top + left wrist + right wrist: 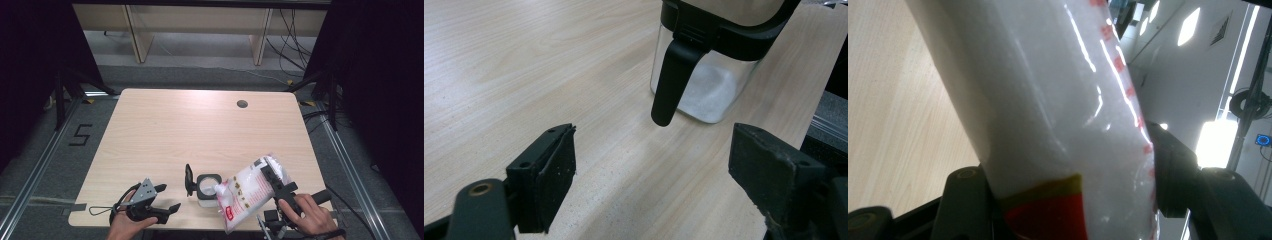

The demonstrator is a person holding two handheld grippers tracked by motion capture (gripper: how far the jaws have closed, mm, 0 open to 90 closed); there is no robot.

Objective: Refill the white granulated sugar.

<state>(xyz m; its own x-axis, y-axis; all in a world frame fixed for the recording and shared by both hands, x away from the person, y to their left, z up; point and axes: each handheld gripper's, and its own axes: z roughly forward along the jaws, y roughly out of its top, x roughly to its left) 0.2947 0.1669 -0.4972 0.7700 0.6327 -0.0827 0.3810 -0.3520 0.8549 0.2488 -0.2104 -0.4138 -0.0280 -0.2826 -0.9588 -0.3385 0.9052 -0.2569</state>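
Nearest the table's front edge, the right gripper (274, 181) is clamped on a plastic bag (250, 192); in the right gripper view the bag (1048, 110) is squeezed between the two black jaws, bulging above them. The bag is clear and full of a white grainy stuff, with red print and a red and yellow patch near the end by the jaws. The print is too small and blurred to read. In the high view the bag tilts, its far end raised beyond the jaws and its lower end pointing toward the jar (207, 189), with one corner over the jar's open mouth.

The left gripper (167, 197) hovers just above the table (190, 130), its jaws standing wide apart with nothing between them. In the left gripper view the jar (709, 70) sits ahead of the jaws, a little toward the right one, well clear of both. It is a square clear jar with a black rim; a shallow layer of white grains lies at its bottom. Its black lid (189, 179) is flipped up on the side facing the left gripper, and a black tab (672, 82) hangs down the jar's front. No label can be made out on the jar.

Farther off, a round hole (242, 104) sits near the table's far edge, and a "5" (81, 134) is marked on the floor.
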